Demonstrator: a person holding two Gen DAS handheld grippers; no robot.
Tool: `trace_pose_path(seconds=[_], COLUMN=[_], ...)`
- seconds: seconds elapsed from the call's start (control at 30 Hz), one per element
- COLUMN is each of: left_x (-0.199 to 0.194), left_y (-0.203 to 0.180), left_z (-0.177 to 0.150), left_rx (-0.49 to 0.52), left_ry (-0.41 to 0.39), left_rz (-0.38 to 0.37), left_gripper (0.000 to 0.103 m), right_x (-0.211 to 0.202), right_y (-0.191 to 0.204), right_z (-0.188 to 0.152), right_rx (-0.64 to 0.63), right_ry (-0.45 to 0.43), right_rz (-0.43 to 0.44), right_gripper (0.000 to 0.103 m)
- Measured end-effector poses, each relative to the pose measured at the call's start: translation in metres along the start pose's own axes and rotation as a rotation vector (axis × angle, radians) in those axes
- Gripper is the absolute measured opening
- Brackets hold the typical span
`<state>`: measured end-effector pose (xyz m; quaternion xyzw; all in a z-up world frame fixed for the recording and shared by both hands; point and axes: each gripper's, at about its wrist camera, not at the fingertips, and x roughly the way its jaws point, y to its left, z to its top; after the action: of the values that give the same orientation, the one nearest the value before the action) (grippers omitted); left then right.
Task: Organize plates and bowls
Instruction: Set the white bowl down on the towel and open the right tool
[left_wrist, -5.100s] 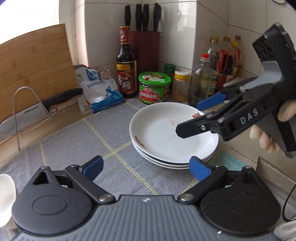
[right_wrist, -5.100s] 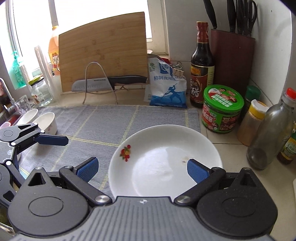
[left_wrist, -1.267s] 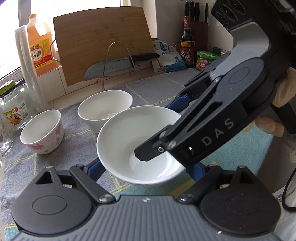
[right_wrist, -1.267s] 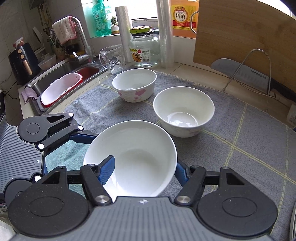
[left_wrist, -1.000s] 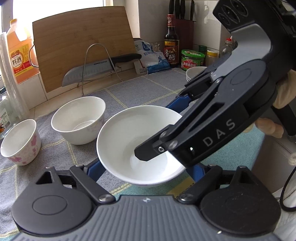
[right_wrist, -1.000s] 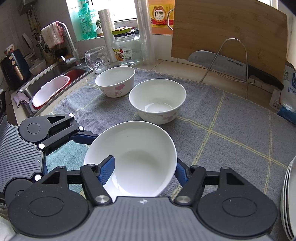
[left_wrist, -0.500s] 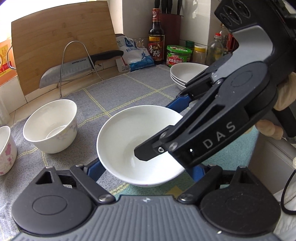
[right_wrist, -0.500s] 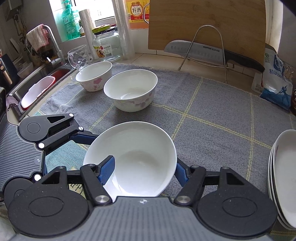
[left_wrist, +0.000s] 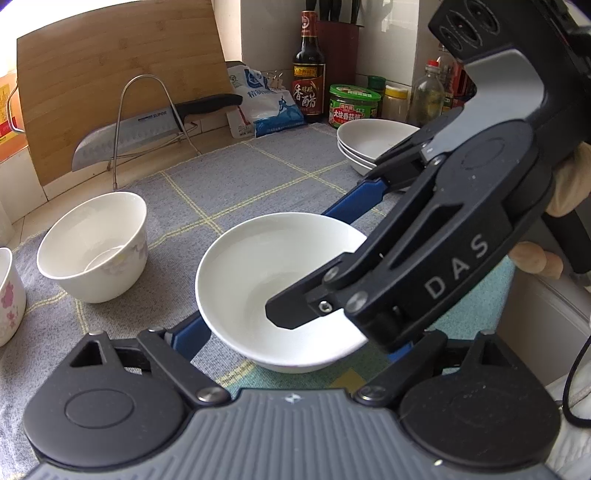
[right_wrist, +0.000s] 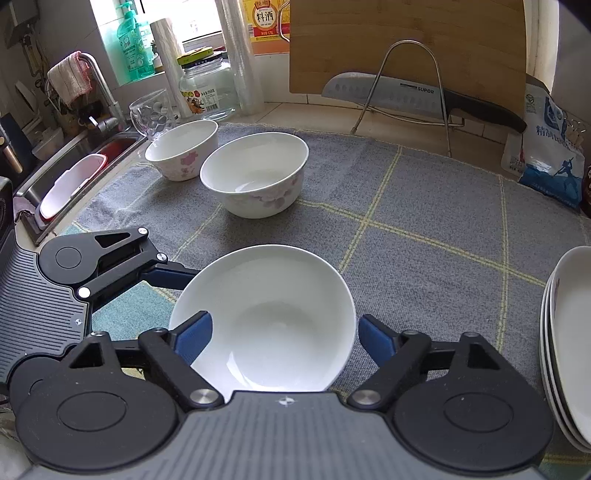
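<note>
A plain white bowl (left_wrist: 258, 280) (right_wrist: 273, 314) rests on the grey mat (right_wrist: 424, 266) between both grippers. My right gripper (right_wrist: 284, 332) is opening; its right pad (right_wrist: 376, 339) stands clear of the rim, and the left pad (right_wrist: 192, 336) sits beside the near rim. In the left wrist view it (left_wrist: 310, 258) crosses over the bowl from the right. My left gripper (left_wrist: 291, 343) is opening too, with the bowl between its pads; its left pad (left_wrist: 188, 339) lies close by the bowl's side. A plate stack (left_wrist: 373, 140) (right_wrist: 569, 343) stands to the right.
Two flowered bowls (right_wrist: 255, 177) (right_wrist: 181, 147) stand on the mat's far left. Behind are a knife on a wire rack (right_wrist: 406, 92), a cutting board (right_wrist: 406, 40), a salt bag (right_wrist: 546, 155), bottles and a jar (left_wrist: 354, 103). The sink (right_wrist: 74, 173) lies left.
Both grippers carried the white bowl across the mat toward the plate stack, away from the flowered bowls. The right gripper's pads have since spread off the bowl's rim.
</note>
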<state>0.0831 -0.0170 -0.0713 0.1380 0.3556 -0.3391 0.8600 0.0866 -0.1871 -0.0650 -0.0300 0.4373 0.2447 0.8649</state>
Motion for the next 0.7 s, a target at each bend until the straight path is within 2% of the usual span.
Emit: trace_pose_path(seconds=[0.07, 0.17, 0.3, 0.43, 0.53, 0.7], left_x=[-0.002, -0.009, -0.020, -0.036, -0.046, -0.054], left_y=[0.002, 0.006, 0.014, 0.027, 0.041, 0.068], left_z=[-0.002, -0.006, -0.013, -0.022, -0.026, -0.027], left_rx=[-0.007, -0.009, -0.009, -0.050, -0.104, -0.180], left_ry=[-0.004, -0.009, 0.003, 0.006, -0.007, -0.049], left_rz=[0.000, 0.000, 0.025, 0.062, 0.101, 0.199], left_gripper=[0.096, 0.097, 0.097, 0.098, 0.101, 0.101], right_x=[-0.002, -0.005, -0.011, -0.015, -0.016, -0.013], right_y=[0.000, 0.001, 0.004, 0.006, 0.008, 0.011], right_z=[0.001, 0.002, 0.005, 0.010, 0.014, 0.023], right_rx=[-0.005, -0.012, -0.029, -0.049, -0.062, -0.070], right_ry=[-0.005, -0.016, -0.034, -0.050, -0.064, -0.071], right_rz=[-0.006, -0.006, -0.014, -0.008, -0.008, -0.014], right_gripper=[0.098, 0.099, 0.102, 0.103, 0.103, 0.103])
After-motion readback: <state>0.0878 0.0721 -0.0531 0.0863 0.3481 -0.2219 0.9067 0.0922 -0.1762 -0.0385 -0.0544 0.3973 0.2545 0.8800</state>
